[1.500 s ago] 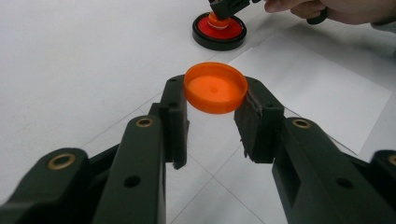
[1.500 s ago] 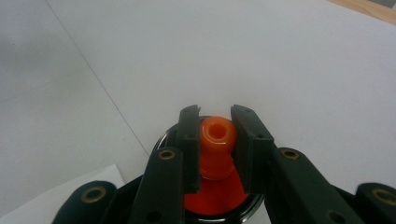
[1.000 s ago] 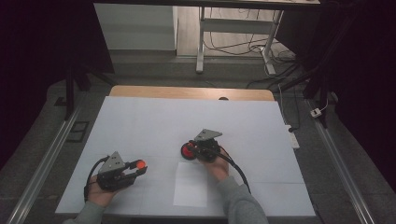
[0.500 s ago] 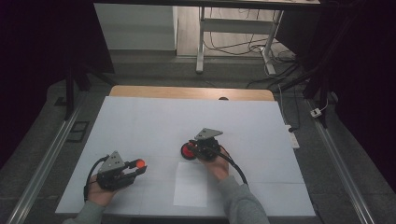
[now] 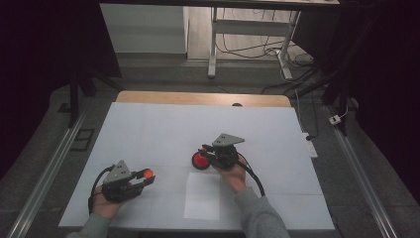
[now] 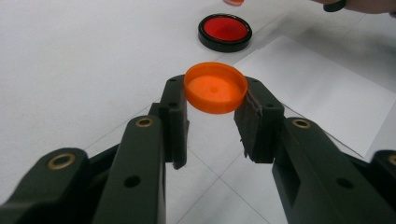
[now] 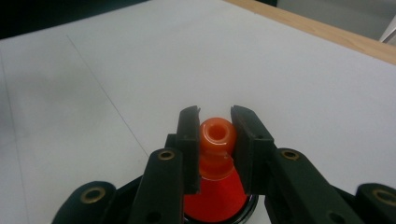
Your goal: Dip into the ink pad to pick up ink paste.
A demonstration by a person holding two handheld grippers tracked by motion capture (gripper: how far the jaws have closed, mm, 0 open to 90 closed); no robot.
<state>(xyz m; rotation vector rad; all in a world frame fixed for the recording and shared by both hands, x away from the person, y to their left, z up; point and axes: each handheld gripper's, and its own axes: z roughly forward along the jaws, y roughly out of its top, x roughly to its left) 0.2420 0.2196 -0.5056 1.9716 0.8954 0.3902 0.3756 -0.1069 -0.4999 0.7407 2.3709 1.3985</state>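
Nothing has shifted since the earlier frame. We log: left gripper (image 6: 212, 109) clamped on orange cap (image 6: 215, 87), lifted clear; right gripper (image 7: 214, 140) clamped on orange bottle neck (image 7: 216, 135) between its jaws. Cap off, refitting outstanding, we judge.

1. Left gripper (image 6: 215, 123): two black jaws rising from the bottom edge, clamped on an orange cap (image 6: 215, 87) at its sides.
2. Cap held clear of the white table (image 6: 70, 60), hollow side facing the camera.
3. Beyond it, flat on the table: round black-rimmed red lid (image 6: 224, 31).
4. Right of the jaws: white paper sheet (image 6: 322, 88), lying flat.
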